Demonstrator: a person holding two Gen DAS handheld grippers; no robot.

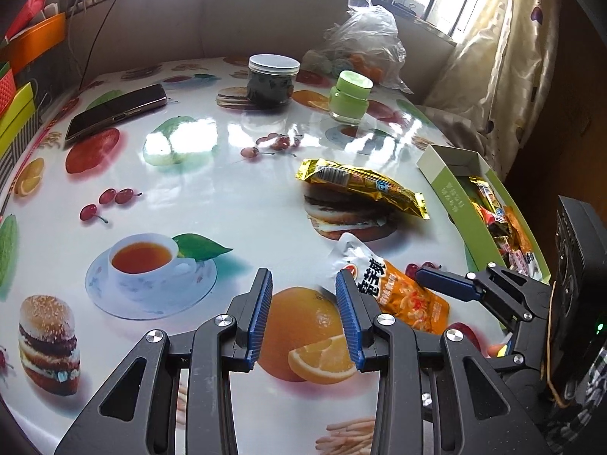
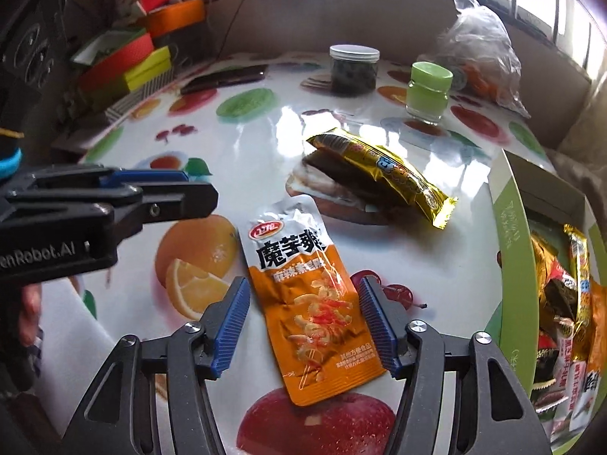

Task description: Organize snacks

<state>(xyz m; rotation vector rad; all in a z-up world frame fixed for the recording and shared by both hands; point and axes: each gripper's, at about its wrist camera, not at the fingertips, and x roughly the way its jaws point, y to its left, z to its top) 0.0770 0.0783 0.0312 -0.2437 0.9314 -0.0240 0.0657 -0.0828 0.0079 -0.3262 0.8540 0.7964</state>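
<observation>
An orange and silver snack pouch [image 2: 309,295] lies flat on the fruit-print table; my right gripper [image 2: 303,322] is open with one finger on each side of it, not closed on it. The pouch shows in the left wrist view [image 1: 394,288] too. A gold snack packet [image 2: 383,174] lies further back, also in the left wrist view [image 1: 364,185]. A green box [image 2: 512,250] at the right edge holds several snack packets; it shows in the left wrist view [image 1: 455,193]. My left gripper [image 1: 303,314] is open and empty above the printed orange, left of the pouch.
A dark jar with a white lid [image 1: 273,81], a green-lidded jar [image 1: 349,96], a phone [image 1: 117,113] and a plastic bag [image 1: 360,41] stand at the back of the table. Coloured boxes [image 2: 129,64] sit off the table's left side.
</observation>
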